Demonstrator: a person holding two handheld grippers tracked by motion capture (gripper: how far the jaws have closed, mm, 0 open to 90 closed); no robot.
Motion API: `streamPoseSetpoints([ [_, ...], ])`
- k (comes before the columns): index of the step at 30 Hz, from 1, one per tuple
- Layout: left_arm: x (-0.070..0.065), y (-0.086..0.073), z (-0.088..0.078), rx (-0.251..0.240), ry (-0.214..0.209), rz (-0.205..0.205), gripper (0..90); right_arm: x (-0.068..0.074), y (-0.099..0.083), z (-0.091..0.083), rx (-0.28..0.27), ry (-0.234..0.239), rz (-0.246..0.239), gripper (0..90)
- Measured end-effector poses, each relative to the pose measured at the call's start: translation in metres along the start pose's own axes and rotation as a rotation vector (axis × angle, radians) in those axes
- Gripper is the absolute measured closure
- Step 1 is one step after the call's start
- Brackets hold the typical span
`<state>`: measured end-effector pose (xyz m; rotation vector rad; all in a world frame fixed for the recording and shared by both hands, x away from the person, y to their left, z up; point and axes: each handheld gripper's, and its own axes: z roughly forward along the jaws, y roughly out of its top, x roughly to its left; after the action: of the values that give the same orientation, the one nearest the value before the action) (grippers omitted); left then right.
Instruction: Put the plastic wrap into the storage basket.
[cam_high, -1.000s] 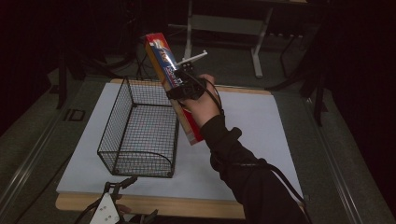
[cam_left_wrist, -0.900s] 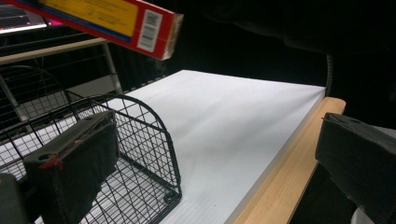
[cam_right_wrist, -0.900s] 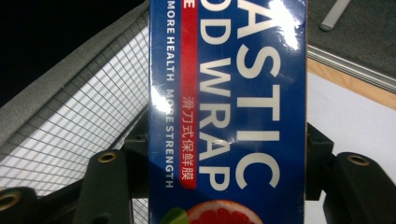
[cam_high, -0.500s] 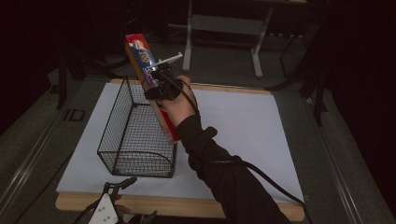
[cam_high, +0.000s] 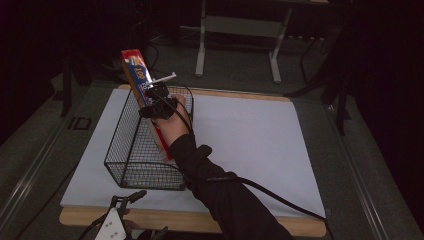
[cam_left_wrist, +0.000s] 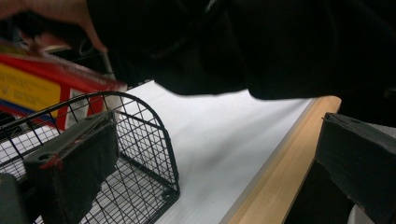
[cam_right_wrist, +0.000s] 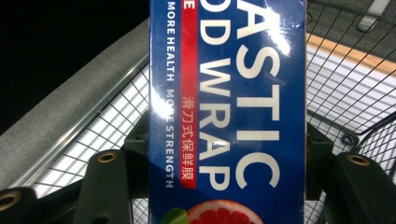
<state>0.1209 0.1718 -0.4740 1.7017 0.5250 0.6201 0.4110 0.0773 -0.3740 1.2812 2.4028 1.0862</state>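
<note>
- I am holding one box of plastic food wrap (cam_high: 142, 95), a long blue, red and yellow carton; my right fingers (cam_high: 156, 102) are clamping it from both sides, as the right gripper view shows with the box (cam_right_wrist: 229, 107) wedged tight between the two black jaws.
- The box is tilting, its top end pointing up and away above the far rim of the basket, its lower end reaching down inside the basket near the right wall; I cannot tell whether it is touching the mesh floor.
- There is one black wire basket (cam_high: 131, 145), open at the top, standing on the left half of the white sheet (cam_high: 250, 145); apart from the lower end of the box, I am seeing nothing lying in it.
- In the left gripper view the basket's rounded corner (cam_left_wrist: 154, 140) is sitting just beside my left jaw, with the red end of the box (cam_left_wrist: 51, 79) above it.
- My left fingers (cam_high: 127, 212) are resting at the near edge of the bench (cam_high: 310, 227), standing apart and gripping nothing.
- One white sheet is covering the one wooden bench.
- One grey metal stand (cam_high: 240, 30) is standing on the floor beyond the bench.
</note>
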Motion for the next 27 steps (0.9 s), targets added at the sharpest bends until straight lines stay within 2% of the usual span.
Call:
streamPoseSetpoints([
  [7, 0.0, 0.0, 0.0, 0.005, -0.002, -0.002, 0.1, 0.004, -0.017, 0.017, 0.013, -0.016, 0.002, 39.6],
  [12, 0.0, 0.0, 0.0, 0.004, -0.003, -0.001, 0.1, 0.01, -0.024, 0.025, 0.03, -0.045, -0.045, 39.5],
  [16, 0.0, 0.0, 0.0, 0.004, -0.004, 0.0, 0.1, 0.007, -0.03, 0.031, 0.05, -0.053, -0.044, 39.4],
  [21, 0.0, 0.0, 0.001, 0.005, -0.003, 0.002, 0.1, 0.003, -0.036, 0.038, 0.081, -0.043, -0.016, 39.1],
  [24, 0.001, -0.001, 0.001, 0.007, -0.002, 0.001, 0.1, 0.002, -0.04, 0.04, 0.102, -0.061, -0.052, 38.8],
  [26, 0.001, -0.001, 0.001, 0.009, -0.004, 0.002, 0.1, -0.002, -0.041, 0.041, 0.135, -0.032, -0.03, 38.5],
  [27, 0.001, -0.001, 0.001, 0.009, -0.004, 0.001, 0.1, -0.004, -0.043, 0.042, 0.154, -0.034, -0.035, 38.2],
])
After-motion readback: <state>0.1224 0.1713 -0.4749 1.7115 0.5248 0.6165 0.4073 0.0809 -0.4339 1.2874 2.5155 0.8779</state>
